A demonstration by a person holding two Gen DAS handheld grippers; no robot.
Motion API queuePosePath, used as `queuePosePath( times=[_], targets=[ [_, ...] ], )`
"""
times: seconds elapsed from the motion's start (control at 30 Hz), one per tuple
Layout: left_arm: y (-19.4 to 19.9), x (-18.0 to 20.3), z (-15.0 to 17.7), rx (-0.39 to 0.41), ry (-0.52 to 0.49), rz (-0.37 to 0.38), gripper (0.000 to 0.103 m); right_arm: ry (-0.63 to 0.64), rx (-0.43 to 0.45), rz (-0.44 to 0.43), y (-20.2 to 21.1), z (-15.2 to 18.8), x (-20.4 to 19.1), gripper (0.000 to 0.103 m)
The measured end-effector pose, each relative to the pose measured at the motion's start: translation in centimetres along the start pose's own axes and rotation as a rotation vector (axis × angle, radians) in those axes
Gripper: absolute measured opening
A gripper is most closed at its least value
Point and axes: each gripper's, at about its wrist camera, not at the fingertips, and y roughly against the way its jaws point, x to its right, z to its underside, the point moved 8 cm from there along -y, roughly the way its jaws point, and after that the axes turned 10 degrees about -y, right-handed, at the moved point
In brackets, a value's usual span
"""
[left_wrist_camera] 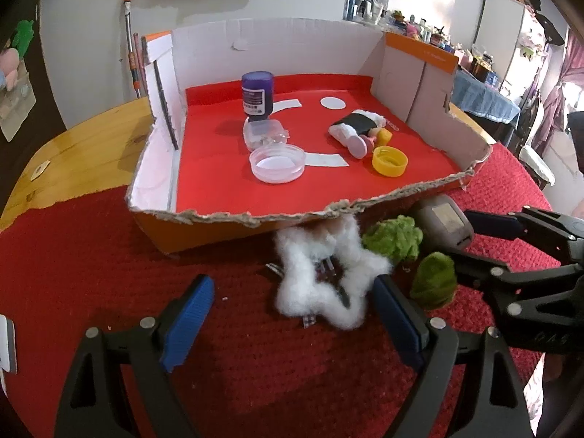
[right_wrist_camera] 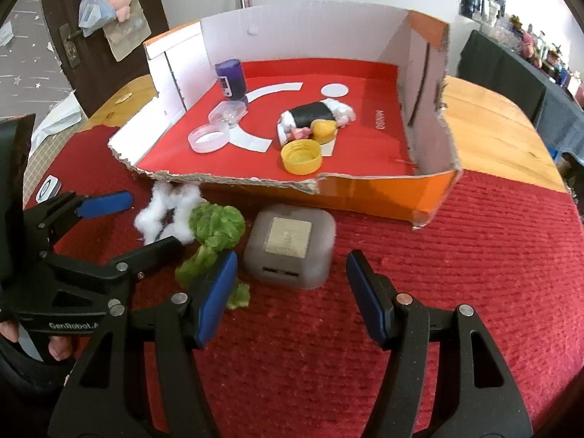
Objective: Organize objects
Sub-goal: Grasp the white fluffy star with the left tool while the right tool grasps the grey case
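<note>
- My left gripper (left_wrist_camera: 292, 314) hangs over the red knitted mat (left_wrist_camera: 109, 273), its jaws wide apart and clamped on nothing; the white fluffy star (left_wrist_camera: 321, 277) lies on the mat between the blue pads (left_wrist_camera: 189, 317), nearer the right one, and I cannot tell whether that pad touches it.
- Just right of the star lie two green fuzzy pieces (left_wrist_camera: 394, 237), one nearer the box, one nearer me.
- Next comes the grey square case (right_wrist_camera: 290, 244), flat on the mat, close in front of the box's torn front edge.
- My right gripper (right_wrist_camera: 292, 292) has its jaws apart and empty; the case sits just ahead of the fingertips, not gripped, while the left pad overlaps the green fuzz in view.
- Behind all this stands the open cardboard box (right_wrist_camera: 365, 189) with a red floor. Inside, from left: a purple bottle (right_wrist_camera: 230, 78) upright at the back, a clear lidded tub (right_wrist_camera: 228, 111), a clear round lid (right_wrist_camera: 208, 138), a black-and-white plush roll (right_wrist_camera: 314, 115) on its side, and a yellow cap (right_wrist_camera: 301, 155) open side up near the front.
</note>
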Motion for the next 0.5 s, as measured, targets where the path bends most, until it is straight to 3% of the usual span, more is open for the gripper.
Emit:
queuePosePath(
  times=[0.37, 0.5],
  targets=[
    [-0.27, 0.08, -0.33, 0.004, 0.002, -0.012, 0.089, -0.006, -0.002, 0.0, -0.72, -0.39, 0.27, 0.059],
    [-0.16, 0.52, -0.42, 0.011, -0.012, -0.017, 0.08, -0.008, 0.001, 0.001, -0.62, -0.3, 0.45, 0.054]
  ],
)
